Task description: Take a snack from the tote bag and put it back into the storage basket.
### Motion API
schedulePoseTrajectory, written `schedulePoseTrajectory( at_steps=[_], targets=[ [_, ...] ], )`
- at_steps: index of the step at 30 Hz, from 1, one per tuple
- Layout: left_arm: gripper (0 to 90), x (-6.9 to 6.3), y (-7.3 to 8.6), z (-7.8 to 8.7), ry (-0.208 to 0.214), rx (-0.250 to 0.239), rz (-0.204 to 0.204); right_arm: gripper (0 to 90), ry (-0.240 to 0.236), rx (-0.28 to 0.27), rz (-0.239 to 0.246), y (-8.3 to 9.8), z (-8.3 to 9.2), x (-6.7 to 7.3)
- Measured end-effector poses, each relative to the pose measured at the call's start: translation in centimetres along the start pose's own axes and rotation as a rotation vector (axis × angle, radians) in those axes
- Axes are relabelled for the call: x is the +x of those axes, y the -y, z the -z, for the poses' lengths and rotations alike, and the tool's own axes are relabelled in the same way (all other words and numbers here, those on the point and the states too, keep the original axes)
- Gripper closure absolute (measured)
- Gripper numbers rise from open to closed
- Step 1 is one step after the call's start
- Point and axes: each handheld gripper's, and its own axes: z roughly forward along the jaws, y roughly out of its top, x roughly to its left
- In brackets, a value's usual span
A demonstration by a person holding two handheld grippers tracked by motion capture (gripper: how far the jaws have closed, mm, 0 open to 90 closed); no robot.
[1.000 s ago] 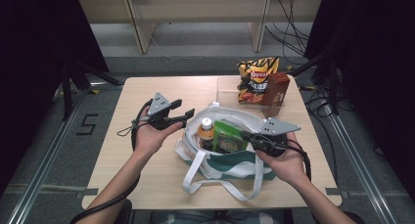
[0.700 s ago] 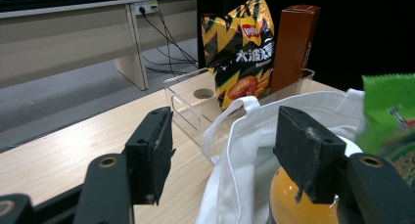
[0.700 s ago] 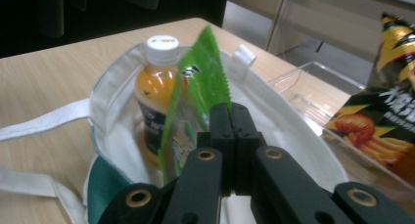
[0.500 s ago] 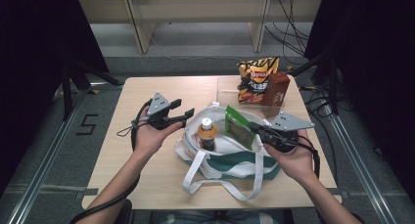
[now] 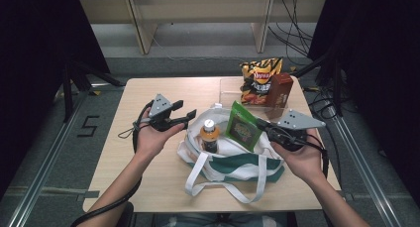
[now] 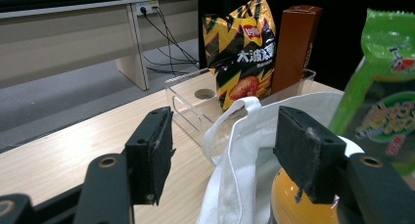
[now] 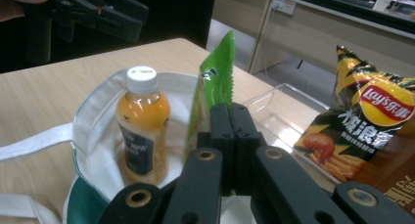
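My right gripper (image 5: pixel 263 124) is shut on the edge of a green snack packet (image 5: pixel 242 125), which it holds upright above the white and green tote bag (image 5: pixel 233 160). In the right gripper view the closed jaws (image 7: pixel 230 117) pinch the green packet (image 7: pixel 215 77). An orange drink bottle (image 5: pixel 209 135) with a white cap stands inside the bag. My left gripper (image 5: pixel 185 115) is open at the bag's left rim, holding nothing. In its own view the left gripper (image 6: pixel 225 155) frames the bag's white handle (image 6: pixel 235 136), with the bottle (image 6: pixel 293 209) low on the right.
A clear plastic tray (image 5: pixel 230 88) sits at the table's back right with a black and yellow chips bag (image 5: pixel 257 81) and a brown box (image 5: pixel 280 88) standing in it. The tote's handles (image 5: pixel 218 187) trail toward the table's front edge.
My right gripper has risen and drawn the green packet up out of the bag, so it now stands above the rim. The left gripper has stayed put.
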Motion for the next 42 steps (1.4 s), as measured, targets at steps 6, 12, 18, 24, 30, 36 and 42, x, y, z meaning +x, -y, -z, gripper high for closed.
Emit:
schedulePoseTrajectory(
  at_steps=[6,12,18,24,30,36,42],
  targets=[
    [38.8,0.0,0.0,0.0,0.0,0.0,0.001,90.0,0.039,-0.027,0.043,-0.6,0.4,-0.5],
    [38.8,0.0,0.0,0.0,0.0,-0.002,0.0,90.0,0.051,-0.039,0.026,-1.0,0.9,-0.7],
    [38.8,0.0,-0.1,0.0,0.0,-0.003,0.0,90.0,0.067,-0.055,0.039,-1.5,1.4,-1.0],
    [38.8,0.0,0.0,0.0,0.0,-0.002,-0.001,90.0,0.097,-0.075,0.045,-2.1,2.0,-1.4],
    [38.8,-0.1,-0.1,0.0,0.001,-0.002,-0.001,90.0,0.114,-0.09,0.046,-2.6,2.6,-1.9],
    [38.8,-0.1,0.0,-0.1,0.003,-0.001,-0.003,90.0,0.143,-0.112,0.062,-3.1,3.1,-2.2],
    [38.8,0.0,0.0,-0.1,0.001,-0.001,-0.001,90.0,0.159,-0.126,0.071,-3.6,3.4,-2.5]
  ],
)
